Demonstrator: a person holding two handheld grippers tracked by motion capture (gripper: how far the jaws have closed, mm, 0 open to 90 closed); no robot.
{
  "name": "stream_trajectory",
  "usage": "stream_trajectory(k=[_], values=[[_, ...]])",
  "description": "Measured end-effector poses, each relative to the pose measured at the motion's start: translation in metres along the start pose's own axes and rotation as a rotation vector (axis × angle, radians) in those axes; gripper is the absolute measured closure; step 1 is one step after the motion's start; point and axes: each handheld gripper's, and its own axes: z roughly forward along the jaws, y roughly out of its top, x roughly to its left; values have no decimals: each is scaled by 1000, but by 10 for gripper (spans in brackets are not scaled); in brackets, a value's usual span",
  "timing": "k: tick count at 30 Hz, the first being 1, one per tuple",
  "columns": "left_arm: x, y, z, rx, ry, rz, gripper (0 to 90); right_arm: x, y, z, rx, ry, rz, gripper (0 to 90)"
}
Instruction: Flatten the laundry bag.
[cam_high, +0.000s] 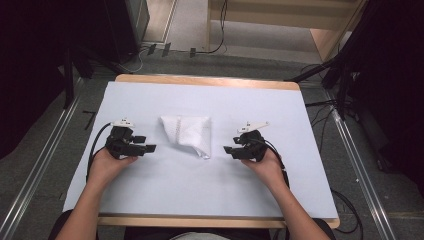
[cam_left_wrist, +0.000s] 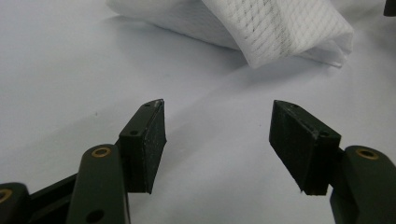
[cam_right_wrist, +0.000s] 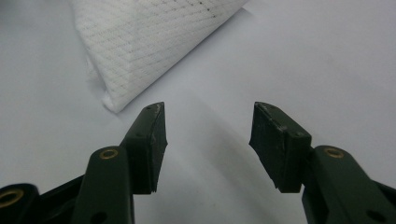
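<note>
Between two wide-open claws, folded white cloth (cam_high: 188, 134), narrow tip toward the person

White cloth (cam_left_wrist: 261, 28) runs past the top edge; likewise (cam_right_wrist: 149, 42) in right gripper view.

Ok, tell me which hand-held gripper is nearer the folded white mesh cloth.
Right, narrowly. The right hand-held gripper sits just off the pointed near corner of the folded white mesh cloth, jaws open. The left hand-held gripper rests a little farther from the cloth's opposite side, also open.
</note>
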Motion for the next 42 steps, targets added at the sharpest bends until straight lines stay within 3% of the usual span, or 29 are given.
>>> stream_trajectory(k=[10, 28, 33, 42], values=[[0, 2, 3, -18, -3, 15, 367, 3, 2, -1, -18, 78, 32, 465], [-4, -3, -2, -22, -23, 10, 364, 24, 17, 0, -19, 99, 12, 497], [-2, -4, -5, -28, -24, -13, 359, 32, 25, 3, -17, 107, 0, 480], [-1, 1, -2, -10, -31, 9, 359, 38, 40, 8, 1, 129, -32, 451]])
